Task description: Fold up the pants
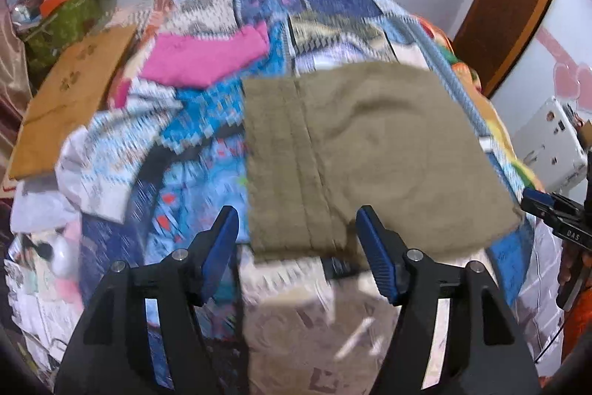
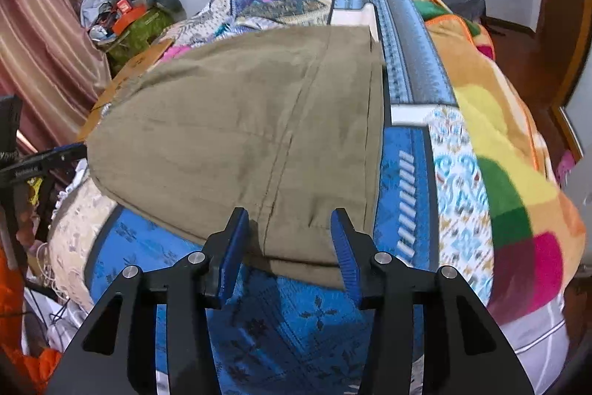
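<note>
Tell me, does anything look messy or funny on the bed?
The olive pants lie mostly flat, folded, but a soft wrinkle bulges across them. Beside them a pink garment sits crumpled on the patchwork bedspread. Both grippers, left and right, are open.

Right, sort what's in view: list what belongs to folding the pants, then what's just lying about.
For the job: olive pants, left tongs, right tongs, both open.

Lying about: pink garment, cardboard sheet, orange-yellow blanket, patchwork bedspread.
</note>
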A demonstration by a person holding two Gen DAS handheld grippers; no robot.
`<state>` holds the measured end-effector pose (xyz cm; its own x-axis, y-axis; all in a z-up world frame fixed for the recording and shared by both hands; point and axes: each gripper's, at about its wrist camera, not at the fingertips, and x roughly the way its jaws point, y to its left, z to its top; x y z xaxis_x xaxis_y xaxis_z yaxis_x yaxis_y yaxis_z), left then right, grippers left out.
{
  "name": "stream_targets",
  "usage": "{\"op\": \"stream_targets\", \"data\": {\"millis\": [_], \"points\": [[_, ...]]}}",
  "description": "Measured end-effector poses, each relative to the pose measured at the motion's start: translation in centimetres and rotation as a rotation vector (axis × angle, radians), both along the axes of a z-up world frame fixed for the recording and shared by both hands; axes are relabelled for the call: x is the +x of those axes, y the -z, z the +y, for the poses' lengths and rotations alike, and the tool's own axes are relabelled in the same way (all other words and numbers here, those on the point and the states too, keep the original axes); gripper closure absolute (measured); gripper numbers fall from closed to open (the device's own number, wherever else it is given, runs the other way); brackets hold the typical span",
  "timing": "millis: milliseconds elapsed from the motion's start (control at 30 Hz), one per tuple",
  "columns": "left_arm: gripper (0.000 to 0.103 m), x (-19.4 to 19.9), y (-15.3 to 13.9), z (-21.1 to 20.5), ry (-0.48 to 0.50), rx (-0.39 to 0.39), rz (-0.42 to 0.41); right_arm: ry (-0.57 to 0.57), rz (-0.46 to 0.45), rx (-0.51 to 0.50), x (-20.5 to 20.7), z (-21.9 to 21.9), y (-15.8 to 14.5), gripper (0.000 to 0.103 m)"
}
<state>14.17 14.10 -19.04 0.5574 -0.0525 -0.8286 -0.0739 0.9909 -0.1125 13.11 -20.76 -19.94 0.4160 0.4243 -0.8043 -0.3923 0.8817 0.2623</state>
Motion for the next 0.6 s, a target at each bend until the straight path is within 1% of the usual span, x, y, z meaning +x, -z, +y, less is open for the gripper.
{"op": "stream_targets", "data": {"millis": [33, 100, 233, 367, 500, 600], "points": [[0.037, 0.4, -0.4, 0.2, -0.004, 0.008, -0.01, -0.001, -0.018, 0.002, 0.3, -0.1, -0.6, 0.06], [0.037, 2.0, -1.5, 0.9, -0.015, 0.024, -0.028, 0.002, -0.055, 0.012, 1.2, -0.3, -1.7, 0.06], [0.036, 5.4, -1.6, 1.8, -0.027, 0.039, -0.023, 0.029, -0.095, 0.033, 4.1, -0.5, -2.8, 0.059], [0.036, 8.8, -0.3, 2.3, -0.024, 0.049, 0.012, 0.05, -0.119, 0.019, 7.9, -0.4, -3.1, 0.059], [0.036, 11.9, 1.7, 2.7, -0.018, 0.061, 0.055, 0.057, -0.125, -0.008, 12.8, 0.1, -2.4, 0.059], [0.036, 13.3, 3.3, 3.3, -0.018, 0.035, 0.089, 0.055, -0.111, -0.017, 16.0, 0.6, -1.4, 0.059]]}}
